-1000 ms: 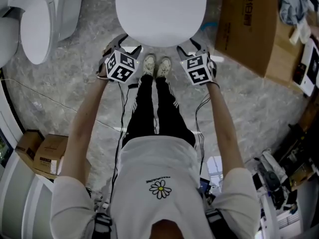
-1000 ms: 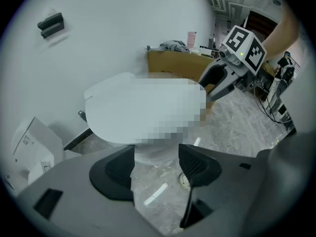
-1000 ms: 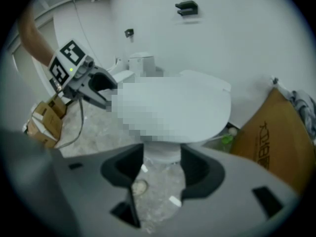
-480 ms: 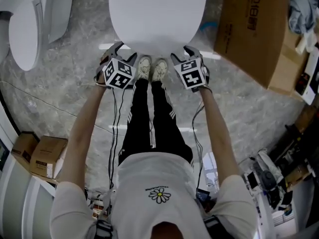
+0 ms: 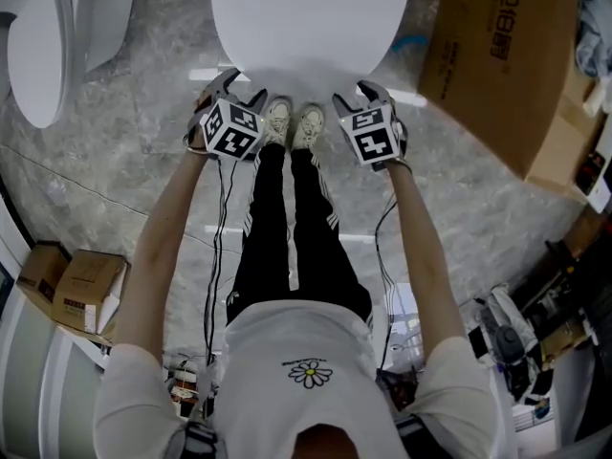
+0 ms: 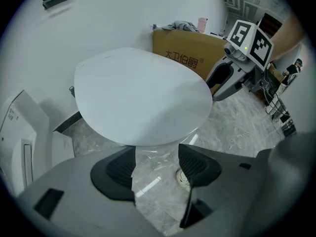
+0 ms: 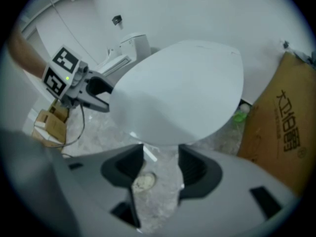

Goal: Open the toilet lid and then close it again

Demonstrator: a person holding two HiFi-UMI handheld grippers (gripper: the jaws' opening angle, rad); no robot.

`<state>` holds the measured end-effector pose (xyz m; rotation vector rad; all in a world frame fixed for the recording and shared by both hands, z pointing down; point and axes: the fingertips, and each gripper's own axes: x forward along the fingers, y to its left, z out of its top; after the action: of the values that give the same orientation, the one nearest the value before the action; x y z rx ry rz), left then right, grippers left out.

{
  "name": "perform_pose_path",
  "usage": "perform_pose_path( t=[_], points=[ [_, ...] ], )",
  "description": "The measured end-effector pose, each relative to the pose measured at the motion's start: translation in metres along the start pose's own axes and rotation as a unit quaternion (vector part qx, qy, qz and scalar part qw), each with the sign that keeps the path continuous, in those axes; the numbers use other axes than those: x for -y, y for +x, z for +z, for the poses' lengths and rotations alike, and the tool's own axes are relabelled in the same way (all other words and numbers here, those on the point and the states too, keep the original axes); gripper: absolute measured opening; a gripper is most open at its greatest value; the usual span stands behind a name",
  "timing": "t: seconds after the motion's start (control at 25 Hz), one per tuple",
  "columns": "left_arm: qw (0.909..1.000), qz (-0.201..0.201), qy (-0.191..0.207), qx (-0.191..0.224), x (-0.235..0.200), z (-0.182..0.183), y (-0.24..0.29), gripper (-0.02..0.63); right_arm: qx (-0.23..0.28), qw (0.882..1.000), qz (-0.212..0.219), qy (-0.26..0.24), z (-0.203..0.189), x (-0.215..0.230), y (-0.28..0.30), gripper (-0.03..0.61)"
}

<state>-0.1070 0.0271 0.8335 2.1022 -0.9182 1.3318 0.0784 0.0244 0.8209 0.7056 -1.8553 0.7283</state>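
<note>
The toilet lid (image 5: pixel 311 17) is a white oval, lying closed at the top of the head view. My left gripper (image 5: pixel 234 89) hangs just off its front left edge, open, with only floor between the pads. My right gripper (image 5: pixel 360 94) is at the front right edge, also open and empty. In the left gripper view the lid (image 6: pixel 143 100) fills the middle, its front rim just beyond my left gripper (image 6: pixel 157 154). The right gripper view shows the lid (image 7: pixel 182 93) the same way ahead of my right gripper (image 7: pixel 161 154). Neither gripper touches the lid.
A large cardboard box (image 5: pixel 497 55) stands right of the toilet. A second white toilet (image 5: pixel 48 36) is at the far left. Small boxes (image 5: pixel 72 290) sit lower left, equipment lower right. The person's shoes (image 5: pixel 292 122) stand between the grippers on the marble floor.
Both grippers have sunk toward the lid's front edge, side by side. Their jaws stay as wide as before.
</note>
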Motion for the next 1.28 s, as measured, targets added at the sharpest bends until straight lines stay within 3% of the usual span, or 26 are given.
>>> perform_pose_path(
  t=[0.28,0.48,0.64,0.76,0.92,1.0,1.16,1.28],
  points=[
    [1.0,-0.007,-0.003,0.004,-0.001,0.002,-0.001,0.288,0.005,1.0,-0.015,0.0,0.001,0.0,0.001,0.235],
    [0.9978,0.012,-0.062,0.02,-0.011,0.016,-0.026,0.284,0.002,0.999,-0.033,0.031,-0.002,-0.006,-0.021,0.235],
    [0.9923,0.051,-0.077,0.083,-0.043,0.078,-0.074,0.284,0.057,0.996,-0.056,0.041,0.048,0.006,-0.067,0.235],
    [0.9793,0.081,-0.097,0.158,-0.069,0.145,-0.138,0.258,0.131,0.986,-0.083,0.056,0.109,0.022,-0.125,0.235],
    [0.9511,0.106,-0.114,0.267,-0.072,0.224,-0.256,0.244,0.228,0.963,-0.129,0.068,0.172,0.029,-0.231,0.23],
    [0.9364,0.106,-0.106,0.317,-0.062,0.255,-0.313,0.242,0.273,0.948,-0.143,0.084,0.199,0.027,-0.288,0.161],
    [0.9088,0.103,-0.079,0.397,-0.031,0.299,-0.402,0.242,0.398,0.901,-0.153,0.084,0.246,0.001,-0.404,0.083],
    [0.8901,0.092,-0.097,0.436,0.001,0.308,-0.45,0.241,0.482,0.86,-0.153,0.075,0.249,-0.037,-0.476,0.05]
  ],
)
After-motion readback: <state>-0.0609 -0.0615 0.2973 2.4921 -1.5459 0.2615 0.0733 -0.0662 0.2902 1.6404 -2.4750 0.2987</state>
